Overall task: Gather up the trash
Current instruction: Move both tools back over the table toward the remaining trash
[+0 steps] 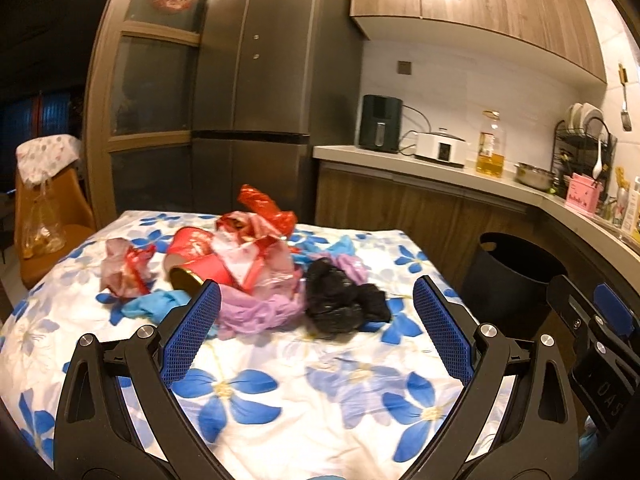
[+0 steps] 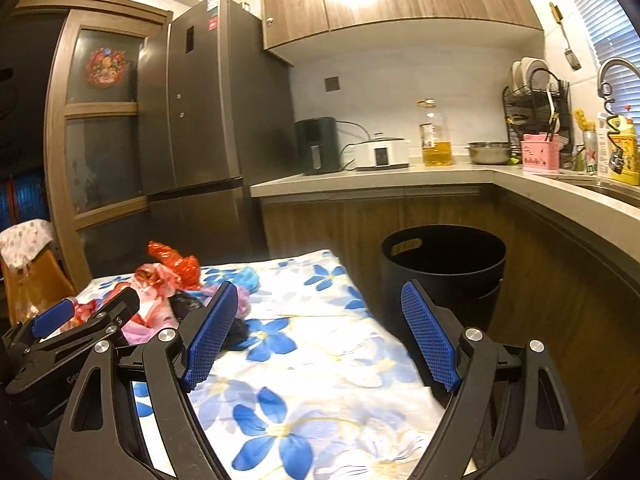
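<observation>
Trash lies heaped on the flowered tablecloth (image 1: 320, 396): a red paper cup (image 1: 192, 256) on its side, red and pink wrappers (image 1: 256, 240), a crumpled pink-red wad (image 1: 124, 272), a purple bag (image 1: 256, 312), blue scraps (image 1: 156, 304) and a black bag (image 1: 340, 300). My left gripper (image 1: 316, 332) stands open just short of the pile, nothing between its blue pads. My right gripper (image 2: 316, 336) is open too, over the table's right part, with the black bin (image 2: 444, 272) beyond its right finger. The pile (image 2: 172, 280) shows at the left of the right wrist view.
The black bin (image 1: 516, 284) stands on the floor between table and wooden counter (image 1: 420, 168). On the counter are an air fryer (image 1: 380, 122), a white cooker, an oil bottle (image 1: 490, 144), a bowl and a dish rack. A fridge (image 1: 256, 80) stands behind; an orange chair (image 1: 44, 216) at left.
</observation>
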`<state>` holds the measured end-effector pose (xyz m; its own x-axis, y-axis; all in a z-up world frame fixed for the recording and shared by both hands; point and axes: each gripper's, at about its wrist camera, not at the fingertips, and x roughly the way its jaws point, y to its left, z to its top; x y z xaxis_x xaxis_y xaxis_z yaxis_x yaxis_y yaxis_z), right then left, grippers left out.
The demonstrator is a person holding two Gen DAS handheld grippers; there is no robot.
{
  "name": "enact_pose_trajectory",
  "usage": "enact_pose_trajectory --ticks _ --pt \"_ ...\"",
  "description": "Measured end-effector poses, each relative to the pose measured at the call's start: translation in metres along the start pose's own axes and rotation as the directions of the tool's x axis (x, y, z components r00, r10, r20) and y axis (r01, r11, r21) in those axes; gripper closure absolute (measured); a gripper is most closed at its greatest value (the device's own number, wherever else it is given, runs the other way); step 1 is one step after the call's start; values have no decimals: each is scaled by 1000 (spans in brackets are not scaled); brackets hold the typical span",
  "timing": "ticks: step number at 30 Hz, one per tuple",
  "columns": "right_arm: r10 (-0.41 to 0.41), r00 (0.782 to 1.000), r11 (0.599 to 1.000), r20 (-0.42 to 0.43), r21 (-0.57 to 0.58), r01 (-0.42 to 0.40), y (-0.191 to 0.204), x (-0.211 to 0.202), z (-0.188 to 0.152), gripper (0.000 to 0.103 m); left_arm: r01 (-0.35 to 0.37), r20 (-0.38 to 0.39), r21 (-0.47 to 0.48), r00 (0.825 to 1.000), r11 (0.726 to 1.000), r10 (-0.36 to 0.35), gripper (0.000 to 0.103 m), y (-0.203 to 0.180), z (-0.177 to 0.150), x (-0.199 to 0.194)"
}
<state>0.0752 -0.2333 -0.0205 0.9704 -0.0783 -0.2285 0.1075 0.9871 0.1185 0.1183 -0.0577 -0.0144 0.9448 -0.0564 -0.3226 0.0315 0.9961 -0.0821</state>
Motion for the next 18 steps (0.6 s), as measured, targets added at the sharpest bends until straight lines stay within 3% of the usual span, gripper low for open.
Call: enact_pose_trajectory --ticks 18 --pt "100 992 995 -77 -23 -102 41 38 -28 21 -164 -7 -48 986 985 164 8 76 -29 6"
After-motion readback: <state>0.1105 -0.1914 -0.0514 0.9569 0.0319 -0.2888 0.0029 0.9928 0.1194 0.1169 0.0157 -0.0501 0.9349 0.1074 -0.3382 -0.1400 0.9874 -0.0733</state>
